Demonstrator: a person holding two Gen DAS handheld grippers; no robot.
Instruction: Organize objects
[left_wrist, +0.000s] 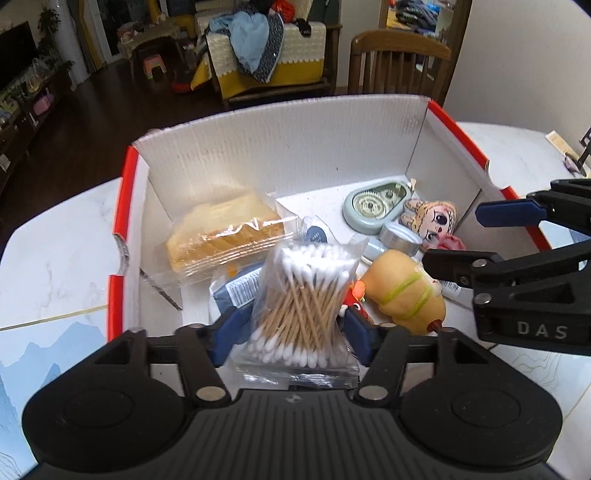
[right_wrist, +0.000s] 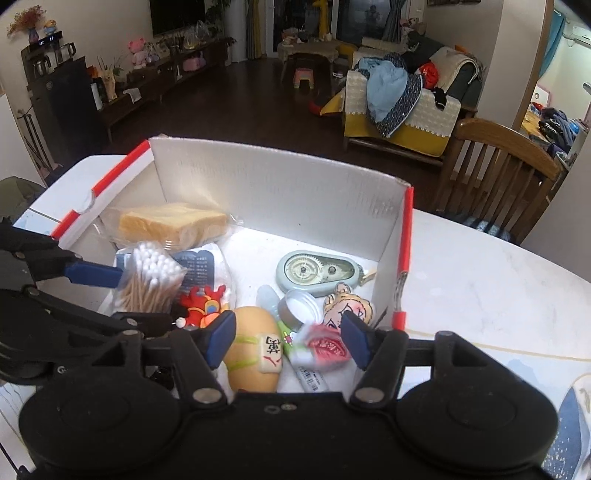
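A white box with red edges (left_wrist: 280, 155) (right_wrist: 280, 192) stands on the table and holds several items. My left gripper (left_wrist: 293, 326) is shut on a bag of cotton swabs (left_wrist: 306, 306) and holds it over the box's near side; the bag shows in the right wrist view (right_wrist: 151, 277). My right gripper (right_wrist: 288, 338) is open and empty above the box's near right part, over a yellow squishy toy (right_wrist: 253, 350) (left_wrist: 406, 291). It enters the left wrist view from the right (left_wrist: 454, 236).
In the box lie wrapped bread (left_wrist: 225, 232), a blue packet (left_wrist: 240, 288), a green correction tape (right_wrist: 317, 271), a round tin (right_wrist: 299, 308), a doll-face charm (right_wrist: 349, 308) and a red toy (right_wrist: 203, 304). A wooden chair (right_wrist: 498, 177) stands beyond the table.
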